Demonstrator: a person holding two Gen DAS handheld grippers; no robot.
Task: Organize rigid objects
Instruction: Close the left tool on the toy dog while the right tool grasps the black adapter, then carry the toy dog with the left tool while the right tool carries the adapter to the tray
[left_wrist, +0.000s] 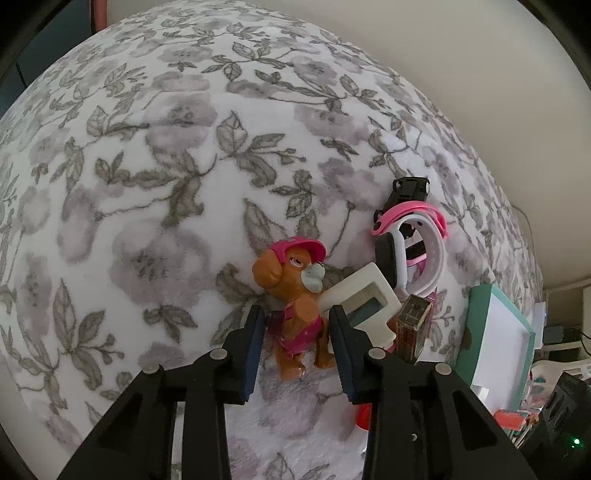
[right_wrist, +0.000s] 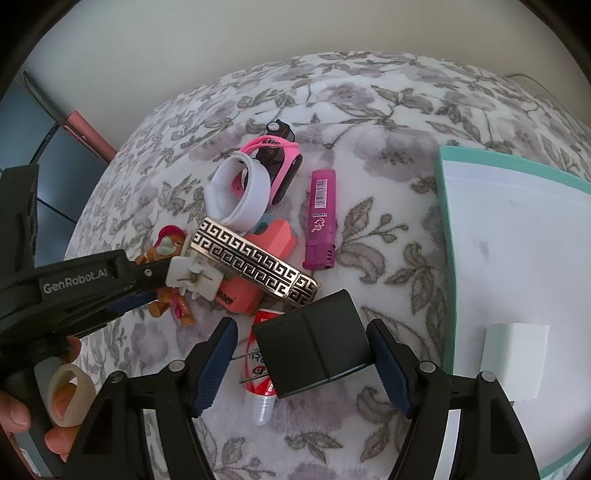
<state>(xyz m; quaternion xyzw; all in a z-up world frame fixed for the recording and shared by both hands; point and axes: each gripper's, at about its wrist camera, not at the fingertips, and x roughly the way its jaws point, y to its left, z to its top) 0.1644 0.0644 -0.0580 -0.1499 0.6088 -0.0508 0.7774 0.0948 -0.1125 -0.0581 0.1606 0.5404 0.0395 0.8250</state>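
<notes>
A brown toy dog (left_wrist: 295, 306) with a pink cap stands on the floral blanket between the fingers of my left gripper (left_wrist: 297, 349); the jaws are open around it, a gap on each side. It also shows in the right wrist view (right_wrist: 166, 258), partly hidden by the left gripper (right_wrist: 147, 284). My right gripper (right_wrist: 303, 365) is open around a black plug adapter (right_wrist: 314, 343), whose prongs point left; small gaps show at both fingers. A white plug adapter (left_wrist: 365, 299) leans beside the dog.
A teal-rimmed white box (right_wrist: 517, 258) lies at right holding a white cube (right_wrist: 515, 358). On the blanket lie a gold patterned bar (right_wrist: 255, 262), a magenta highlighter (right_wrist: 321, 218), a coral eraser (right_wrist: 258, 273), a red-white tube (right_wrist: 262, 373), white and pink bands (right_wrist: 243, 195) and a black toy car (right_wrist: 280, 129).
</notes>
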